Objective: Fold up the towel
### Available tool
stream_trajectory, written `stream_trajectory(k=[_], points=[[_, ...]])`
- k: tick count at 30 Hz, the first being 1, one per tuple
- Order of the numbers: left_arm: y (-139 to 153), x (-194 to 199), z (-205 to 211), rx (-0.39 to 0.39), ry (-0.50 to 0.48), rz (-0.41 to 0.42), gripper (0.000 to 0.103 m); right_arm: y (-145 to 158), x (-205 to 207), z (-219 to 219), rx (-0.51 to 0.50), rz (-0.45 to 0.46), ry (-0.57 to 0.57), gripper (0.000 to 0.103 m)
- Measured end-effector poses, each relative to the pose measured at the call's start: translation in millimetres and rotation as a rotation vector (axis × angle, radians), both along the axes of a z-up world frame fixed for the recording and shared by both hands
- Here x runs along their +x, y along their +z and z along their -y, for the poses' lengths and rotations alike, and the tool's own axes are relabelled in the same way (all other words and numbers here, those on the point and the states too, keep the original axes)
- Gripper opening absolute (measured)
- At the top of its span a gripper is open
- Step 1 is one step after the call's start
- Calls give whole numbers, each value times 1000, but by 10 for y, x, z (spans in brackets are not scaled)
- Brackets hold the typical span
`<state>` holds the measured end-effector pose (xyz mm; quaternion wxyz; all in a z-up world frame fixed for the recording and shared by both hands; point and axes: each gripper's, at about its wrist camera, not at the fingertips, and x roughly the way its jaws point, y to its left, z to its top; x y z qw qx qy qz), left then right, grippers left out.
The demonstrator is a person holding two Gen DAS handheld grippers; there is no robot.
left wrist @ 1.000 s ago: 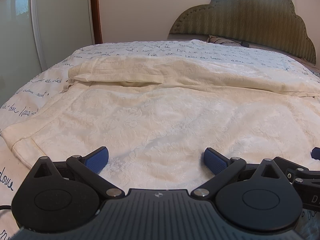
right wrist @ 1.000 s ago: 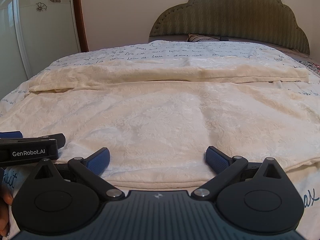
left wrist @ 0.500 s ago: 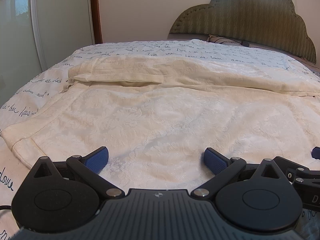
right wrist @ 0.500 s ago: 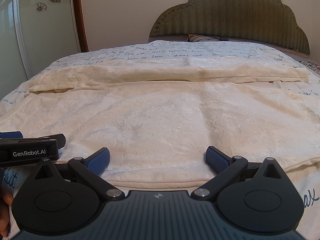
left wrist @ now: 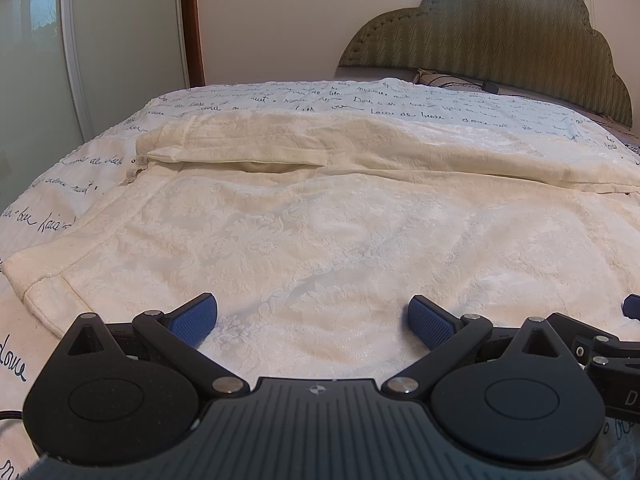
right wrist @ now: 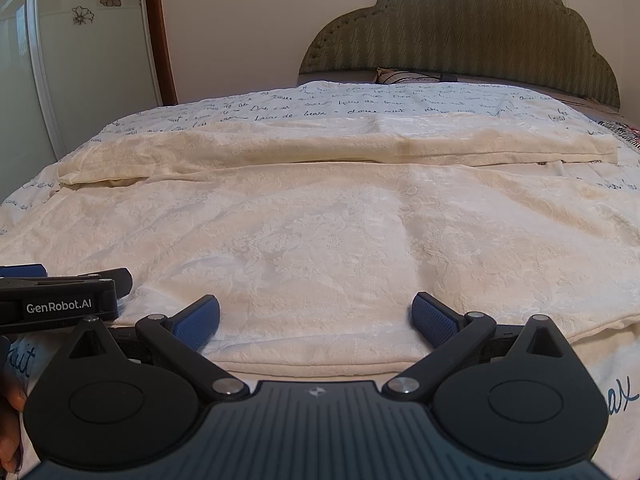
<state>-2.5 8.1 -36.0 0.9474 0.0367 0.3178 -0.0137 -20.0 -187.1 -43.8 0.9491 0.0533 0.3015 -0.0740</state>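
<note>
**Both grippers wait at the near edge of the towel**

The cream towel (right wrist: 320,232) lies spread wide over the bed, and it covers most of the bedspread (left wrist: 360,100) with the handwriting print. Its far part is already turned over toward me and makes a thick band (right wrist: 340,140) across the bed; at the left end this band gapes a little. The near hem (right wrist: 320,368) runs just in front of the right gripper (right wrist: 316,320).

The right gripper has its jaws wide apart and holds nothing; the blue pads (right wrist: 198,318) sit low over the cloth just behind the hem. The left gripper (left wrist: 314,318) is spread just as wide and is also empty, above the towel near its left corner (left wrist: 36,292). The two grippers are close beside each other, so each one shows at the border of the other view.

I think the step now is to take the near edge. To do it well, each gripper should go out toward its own corner, because a grip in the middle lets the corners hang down. The pads should close on the hem only, not on the bedspread below. Then both should lift together and carry the edge to the folded band, with the cloth tight between them.

Behind the bed stands a green headboard (right wrist: 460,32), and a glass door (left wrist: 36,80) is at the left.
</note>
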Motion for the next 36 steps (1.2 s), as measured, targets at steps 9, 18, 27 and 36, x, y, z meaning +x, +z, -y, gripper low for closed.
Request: stream_trajectory(k=[9,18,27,36], points=[[-13,3,-4,-2,0,-1,103,1,-2,-5,-3,-2,-1,103],[-13,2,-1,-3,0,-2,103,8,15,-28,-10,-11,-1,103],[46,-25,-26,-17,-21,6,102,367,-43,-9,44,58,117,103],[445,121,-242,55,-59,118,102,889,1092,-291,-167,121,465,103]])
